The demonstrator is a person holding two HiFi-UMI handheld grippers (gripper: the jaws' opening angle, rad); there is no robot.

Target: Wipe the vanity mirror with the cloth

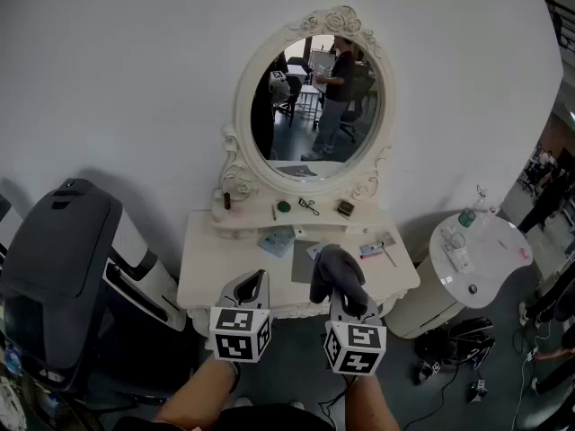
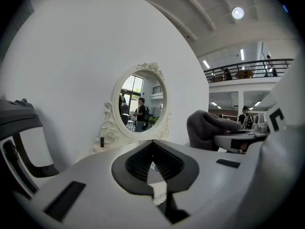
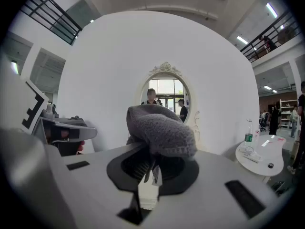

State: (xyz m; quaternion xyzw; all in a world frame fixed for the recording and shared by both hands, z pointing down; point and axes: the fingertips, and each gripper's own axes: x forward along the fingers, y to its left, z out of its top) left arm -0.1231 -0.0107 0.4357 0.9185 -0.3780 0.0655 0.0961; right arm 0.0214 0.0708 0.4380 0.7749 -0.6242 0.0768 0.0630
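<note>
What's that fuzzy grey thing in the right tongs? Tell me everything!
It's the cloth, grey and soft-looking with a nubbly knitted weave. It's scrunched into a lump; the right tongs are shut on its lower part, so it bulges up and flops over their tips. A little tag dangles underneath. It hangs in the air in front of the vanity mirror, not touching the glass.
</note>
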